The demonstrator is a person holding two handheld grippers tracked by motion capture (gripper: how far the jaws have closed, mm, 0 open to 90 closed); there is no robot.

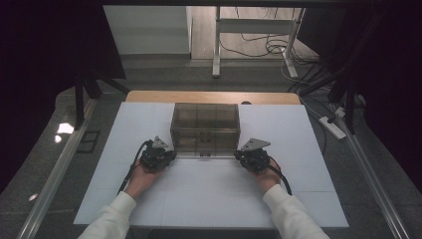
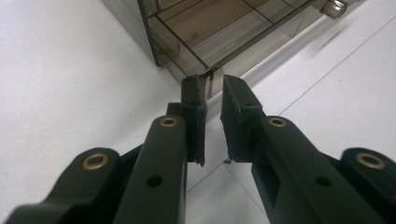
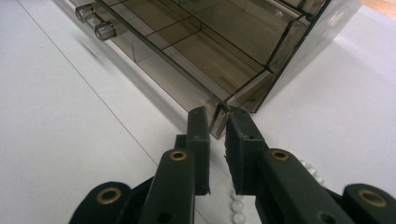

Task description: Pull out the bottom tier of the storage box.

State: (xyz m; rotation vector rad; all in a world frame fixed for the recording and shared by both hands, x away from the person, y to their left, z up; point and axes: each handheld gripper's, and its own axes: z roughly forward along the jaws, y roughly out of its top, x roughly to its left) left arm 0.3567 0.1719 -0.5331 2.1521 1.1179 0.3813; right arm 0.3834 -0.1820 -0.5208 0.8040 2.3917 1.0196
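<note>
Both tongs stand slightly parted at mid-frame: the left gripper [image 1: 164, 155] and the right gripper [image 1: 247, 157] each straddle a front corner of the smoky clear drawer box [image 1: 205, 127]. If one pinches sooner, I'd expect the box to skew on the white table [image 1: 298, 194]; the white beads [image 3: 238, 207] under the right jaws could catch.

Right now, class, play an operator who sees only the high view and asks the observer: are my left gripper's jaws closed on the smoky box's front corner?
Observer: No. In the left gripper view, the left gripper has its jaws narrowly apart, with the lower front corner of the box at the gap.
Operator: And the right one?
Observer: The right gripper also shows a narrow gap, with the box's other front corner just between the tips.
Operator: Is anything lying near my right hand?
Observer: Yes. Small white beads lie on the table just below the right gripper.
</note>
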